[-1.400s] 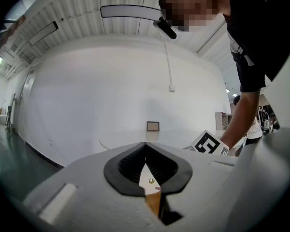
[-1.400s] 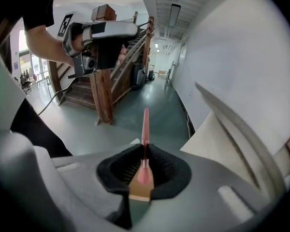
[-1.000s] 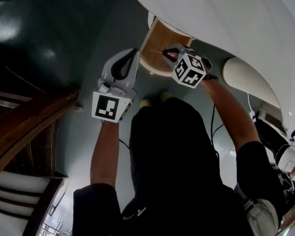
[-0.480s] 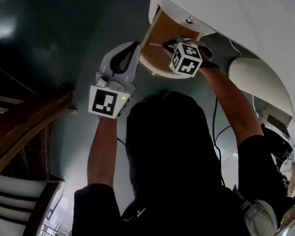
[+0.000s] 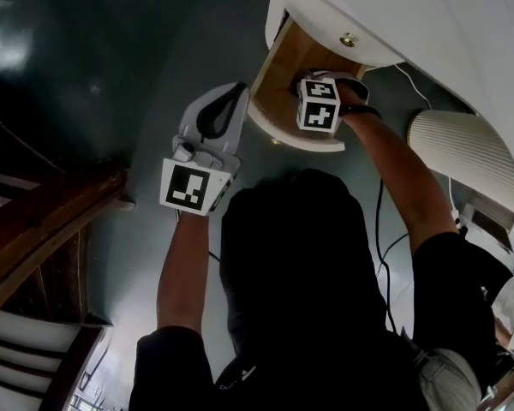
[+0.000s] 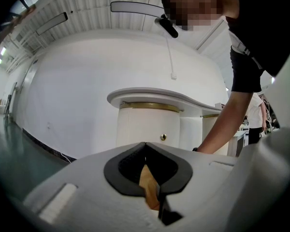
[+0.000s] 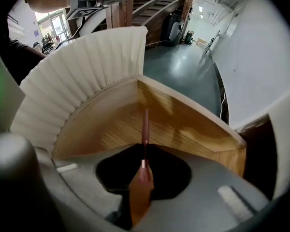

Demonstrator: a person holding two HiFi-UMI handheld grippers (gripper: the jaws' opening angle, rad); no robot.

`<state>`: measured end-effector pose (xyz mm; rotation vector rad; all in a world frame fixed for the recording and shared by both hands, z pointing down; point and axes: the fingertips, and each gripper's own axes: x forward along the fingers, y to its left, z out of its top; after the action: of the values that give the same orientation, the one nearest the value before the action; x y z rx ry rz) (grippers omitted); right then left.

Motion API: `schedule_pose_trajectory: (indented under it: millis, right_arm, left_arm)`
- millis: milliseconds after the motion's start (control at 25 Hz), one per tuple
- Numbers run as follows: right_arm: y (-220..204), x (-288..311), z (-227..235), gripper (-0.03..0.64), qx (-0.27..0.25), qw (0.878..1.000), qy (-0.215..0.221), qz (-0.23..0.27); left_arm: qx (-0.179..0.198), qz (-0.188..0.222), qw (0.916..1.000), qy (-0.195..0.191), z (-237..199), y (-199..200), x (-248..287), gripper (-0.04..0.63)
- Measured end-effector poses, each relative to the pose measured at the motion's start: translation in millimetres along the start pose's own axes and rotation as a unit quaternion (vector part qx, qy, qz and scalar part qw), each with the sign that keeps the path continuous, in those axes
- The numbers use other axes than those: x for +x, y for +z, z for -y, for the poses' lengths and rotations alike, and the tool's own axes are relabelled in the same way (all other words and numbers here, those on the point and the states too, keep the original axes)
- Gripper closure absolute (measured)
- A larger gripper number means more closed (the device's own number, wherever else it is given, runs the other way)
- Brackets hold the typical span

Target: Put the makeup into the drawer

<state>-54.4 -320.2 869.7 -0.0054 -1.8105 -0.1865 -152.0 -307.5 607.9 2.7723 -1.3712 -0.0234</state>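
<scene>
A warehouse-like hall: corrugated roof [image 6: 87,8], glossy green floor [image 5: 86,58], wooden staircase [image 5: 34,225].

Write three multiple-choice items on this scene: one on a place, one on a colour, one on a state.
1. Where does the makeup stick point?
A: into the open drawer
B: at the floor
C: at the stairs
2. The drawer's inside is:
A: white
B: black
C: wood-brown
3. The left gripper is:
A: wide open
B: shut, holding nothing
C: shut on a brush

Answers:
1 A: the right gripper holds it over the drawer's bottom.
2 C: grained boards show in the right gripper view.
3 B: its jaws meet with nothing between them.
</scene>
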Motion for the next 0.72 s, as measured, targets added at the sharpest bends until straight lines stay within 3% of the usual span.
schedule_pose_trajectory:
  millis: [400, 720]
  right_arm:
    - [-11.0, 39.6, 6.0, 0.565, -0.005, 1.000, 0.016, -0.021]
    - [-8.2, 41.6, 2.1, 0.538, 0.005, 1.000, 0.019, -0.019]
  left_arm:
    - [-0.002, 0.001, 1.0000, 0.009, -5.7, -25.1, -3.9, 0.584]
    - [0.007, -0.004, 0.9998, 0.019, -4.5, -21.3, -14.2, 0.584]
